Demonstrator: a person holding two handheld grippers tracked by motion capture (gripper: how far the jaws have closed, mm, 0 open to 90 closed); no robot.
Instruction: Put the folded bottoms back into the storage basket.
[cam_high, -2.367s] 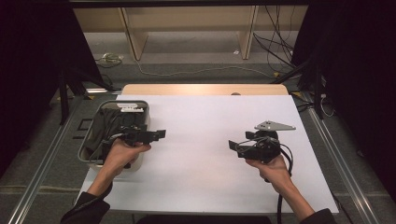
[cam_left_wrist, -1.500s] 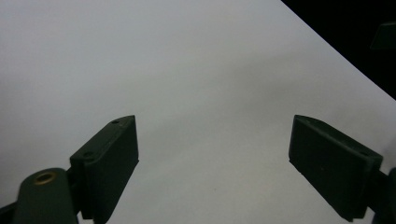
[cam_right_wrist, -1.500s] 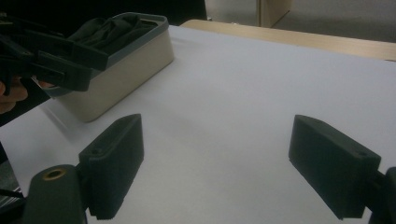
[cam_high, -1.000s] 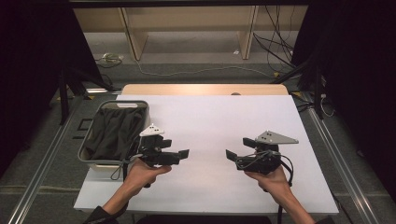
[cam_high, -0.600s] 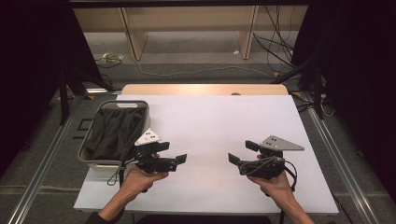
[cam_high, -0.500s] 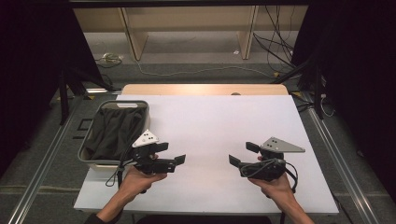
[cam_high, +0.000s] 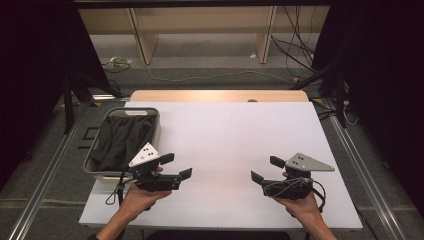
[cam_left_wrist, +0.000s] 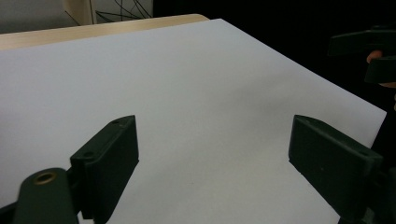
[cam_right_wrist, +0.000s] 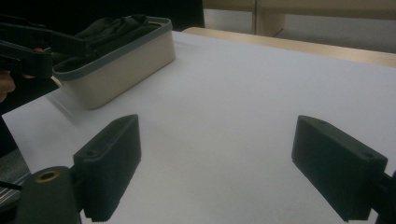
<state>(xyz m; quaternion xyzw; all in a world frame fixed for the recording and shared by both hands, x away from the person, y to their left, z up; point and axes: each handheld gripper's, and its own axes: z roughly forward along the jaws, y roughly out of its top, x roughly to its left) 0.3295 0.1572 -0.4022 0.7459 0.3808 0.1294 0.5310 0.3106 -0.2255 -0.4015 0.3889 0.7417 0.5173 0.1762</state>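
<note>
Beige plastic bin (cam_high: 152, 131) holding dark cloth (cam_high: 120, 142) sat beside the left gripper (cam_high: 176, 167); both grippers' fingers stood released, right gripper (cam_high: 264, 170) well apart.

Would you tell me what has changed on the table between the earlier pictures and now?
The left gripper has left the basket and come back toward the near edge, jaws open and empty. The right gripper drew back slightly, also open. The basket, with its dark cloth, stayed put.

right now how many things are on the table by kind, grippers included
grippers: 2, left gripper and right gripper, both open and empty
bins: 1, grey-rimmed bin
dark cloth: 1, black cloth inside the bin
total: 4
</note>
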